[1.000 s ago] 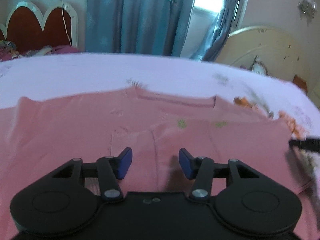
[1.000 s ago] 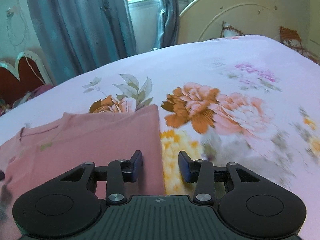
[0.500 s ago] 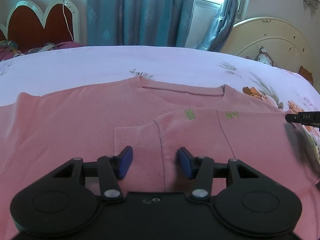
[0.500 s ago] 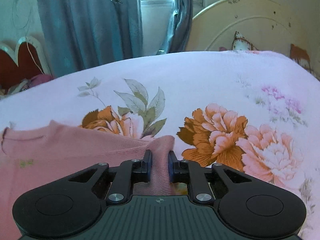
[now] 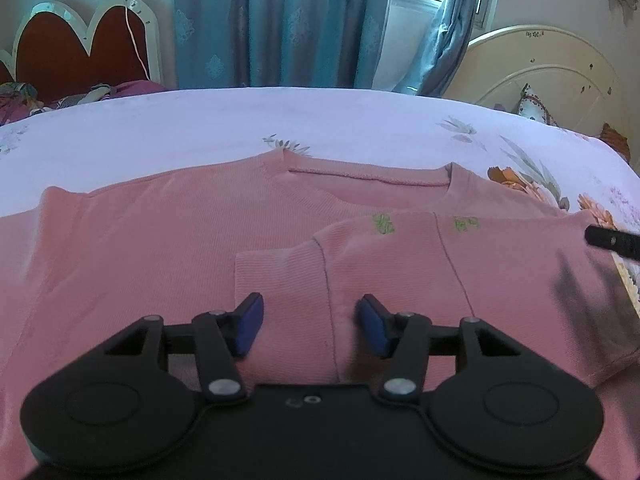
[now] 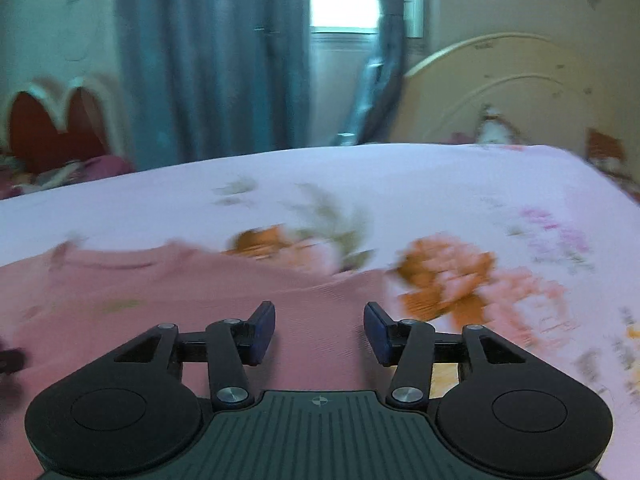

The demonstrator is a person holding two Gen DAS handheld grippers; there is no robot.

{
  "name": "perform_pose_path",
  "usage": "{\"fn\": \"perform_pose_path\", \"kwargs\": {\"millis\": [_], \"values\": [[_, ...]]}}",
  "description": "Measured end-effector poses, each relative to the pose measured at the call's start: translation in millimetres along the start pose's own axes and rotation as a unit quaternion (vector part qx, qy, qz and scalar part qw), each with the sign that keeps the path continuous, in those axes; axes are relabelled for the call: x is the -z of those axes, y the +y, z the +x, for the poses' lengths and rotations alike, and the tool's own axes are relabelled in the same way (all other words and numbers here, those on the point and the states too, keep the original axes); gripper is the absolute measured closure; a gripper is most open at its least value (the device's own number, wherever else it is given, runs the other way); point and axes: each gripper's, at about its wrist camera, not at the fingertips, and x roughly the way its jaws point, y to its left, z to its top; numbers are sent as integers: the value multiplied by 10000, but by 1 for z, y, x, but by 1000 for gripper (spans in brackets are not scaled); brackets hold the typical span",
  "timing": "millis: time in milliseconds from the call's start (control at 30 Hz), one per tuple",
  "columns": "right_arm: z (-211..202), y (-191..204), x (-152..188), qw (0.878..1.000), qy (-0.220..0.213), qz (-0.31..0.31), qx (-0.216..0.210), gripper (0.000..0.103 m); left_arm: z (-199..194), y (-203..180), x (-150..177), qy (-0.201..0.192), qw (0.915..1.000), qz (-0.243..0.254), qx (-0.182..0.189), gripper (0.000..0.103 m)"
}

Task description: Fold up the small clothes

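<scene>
A pink sweater (image 5: 160, 248) lies flat on the bed, neckline away from me. Its right sleeve (image 5: 400, 264) is folded across the chest, the ribbed cuff (image 5: 280, 276) ending near the middle. My left gripper (image 5: 310, 320) hovers open over that cuff, blue pads apart and not pressing the cloth. In the blurred right wrist view my right gripper (image 6: 320, 328) stands over the sweater (image 6: 160, 300) near its right edge. Its jaws are opening, with cloth below them but not pinched. A tip of the right gripper (image 5: 612, 240) shows at the right edge of the left wrist view.
The bed carries a pale lilac sheet (image 5: 280, 120) with orange flowers (image 6: 440, 280) to the right of the sweater. A cream headboard (image 5: 540, 76) rises at the far right, a red and white one (image 5: 80, 48) at the far left, blue curtains (image 5: 280, 20) behind.
Half a second ago the right gripper was pinched shut on the sweater's right edge; now its jaws are apart and it has shifted left over the sweater. The left gripper has held still.
</scene>
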Motion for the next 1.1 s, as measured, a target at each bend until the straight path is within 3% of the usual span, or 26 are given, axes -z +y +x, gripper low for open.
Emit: {"fn": "perform_pose_path", "kwargs": {"millis": [233,433,867,1100], "values": [[-7,83,25,9946,251,-648,-774,54,-12,1,6,23,9998,84,-164,46],[3,123,46,9873,598,-1173,-895,54,-28,15,8,71,9997,42,-234,43],[-11,171,27,9875,443,-796,-1285,54,-58,93,15,30,9961,-422,-776,42],[-5,199,26,9898,442,-688,-1170,54,-75,156,25,23,9893,-927,-1128,42]]}}
